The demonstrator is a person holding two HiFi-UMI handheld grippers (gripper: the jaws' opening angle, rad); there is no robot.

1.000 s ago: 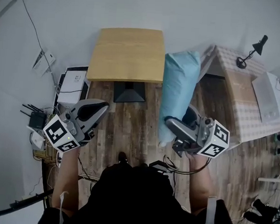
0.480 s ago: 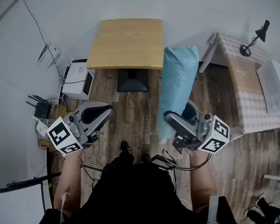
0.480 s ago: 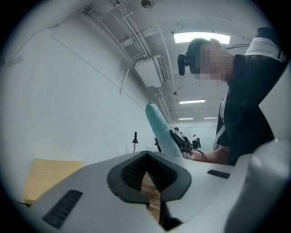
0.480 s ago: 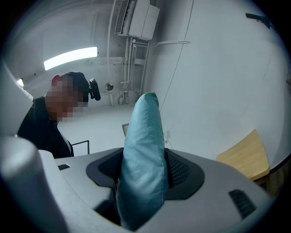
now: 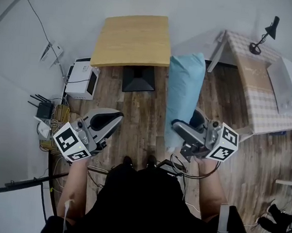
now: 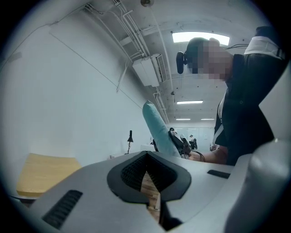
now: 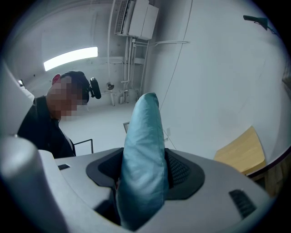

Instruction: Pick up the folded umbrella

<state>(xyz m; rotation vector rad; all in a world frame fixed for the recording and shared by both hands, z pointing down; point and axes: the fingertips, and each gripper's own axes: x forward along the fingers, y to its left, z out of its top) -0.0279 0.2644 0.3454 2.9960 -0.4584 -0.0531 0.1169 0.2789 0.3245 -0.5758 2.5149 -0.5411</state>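
On the head view I see my right gripper clamped on the lower end of the folded umbrella. The pale blue bundle runs from the jaws up the picture, over the plank floor, and its far end comes near the corner of the wooden table. My left gripper hangs apart from it at the left, near a white box by the wall. A checked table with a black lamp sits at the right.

The left gripper view shows that gripper's jaws brought together with nothing between them; the umbrella rises beyond.

The right gripper view shows the umbrella filling the gap, both pads pressed against its fabric.
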